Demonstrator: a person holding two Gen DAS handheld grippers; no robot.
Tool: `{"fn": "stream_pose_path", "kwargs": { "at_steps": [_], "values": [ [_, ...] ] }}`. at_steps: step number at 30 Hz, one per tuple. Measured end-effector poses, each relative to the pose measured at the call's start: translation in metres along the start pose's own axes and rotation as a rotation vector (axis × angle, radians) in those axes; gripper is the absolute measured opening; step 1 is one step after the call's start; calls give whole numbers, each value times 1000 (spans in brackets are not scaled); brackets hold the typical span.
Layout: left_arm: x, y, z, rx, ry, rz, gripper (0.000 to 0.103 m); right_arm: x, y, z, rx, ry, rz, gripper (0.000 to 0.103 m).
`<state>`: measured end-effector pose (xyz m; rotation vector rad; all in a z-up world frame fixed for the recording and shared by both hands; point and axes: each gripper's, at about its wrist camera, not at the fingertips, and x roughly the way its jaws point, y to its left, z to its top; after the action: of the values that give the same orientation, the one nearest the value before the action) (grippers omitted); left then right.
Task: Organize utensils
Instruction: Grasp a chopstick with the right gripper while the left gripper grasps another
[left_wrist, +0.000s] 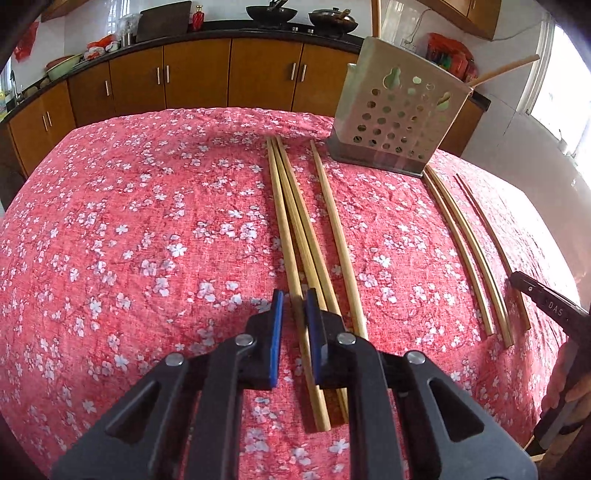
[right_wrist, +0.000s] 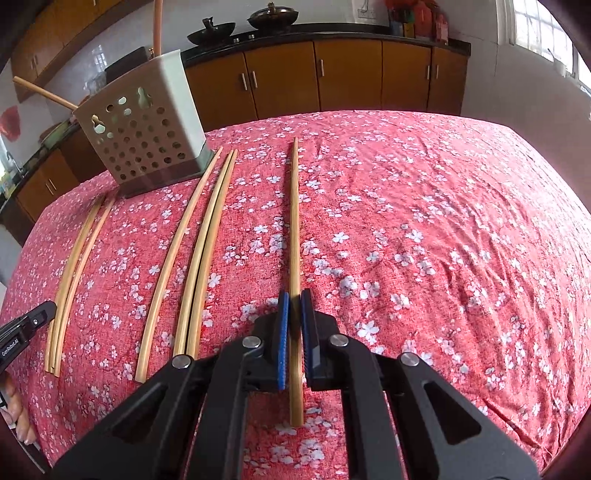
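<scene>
My perforated holder (left_wrist: 397, 122) stands upright on the worktop (left_wrist: 147, 240), two chopsticks leaning out. My right gripper (right_wrist: 294, 314) pinches a lone chopstick (right_wrist: 294, 221) pointing away; the left gripper (left_wrist: 293, 314) fingers nip one (left_wrist: 291, 266) of a parallel bundle.

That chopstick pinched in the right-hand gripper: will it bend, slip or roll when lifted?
The chopstick looks like thin, straight wood, so it is probably stiff and light. The right gripper pinches it near one end, so the long free end may droop or pivot. Its smooth, slim shaft might slip, and would likely roll on the tablecloth if dropped.
</scene>
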<state>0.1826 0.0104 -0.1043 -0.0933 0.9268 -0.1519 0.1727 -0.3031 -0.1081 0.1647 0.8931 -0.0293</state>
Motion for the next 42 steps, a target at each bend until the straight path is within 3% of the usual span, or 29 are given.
{"fn": "stream_pose_path", "kwargs": {
  "at_steps": [8,14,19,29,42],
  "values": [
    [10,-4,9,8,-8,72,9,1,13,-1,-24,7,26,8],
    [8,27,15,-33,-8,130,8,4,7,2,-39,-3,-5,8],
    [2,53,11,-67,-19,101,9,5,-5,5,-32,-17,-28,8],
    [0,56,9,-112,-36,63,10,4,-8,4,-34,-17,-29,8],
    [-1,54,11,-116,-37,76,10,7,-1,4,-40,-18,-37,8]
  ]
}}
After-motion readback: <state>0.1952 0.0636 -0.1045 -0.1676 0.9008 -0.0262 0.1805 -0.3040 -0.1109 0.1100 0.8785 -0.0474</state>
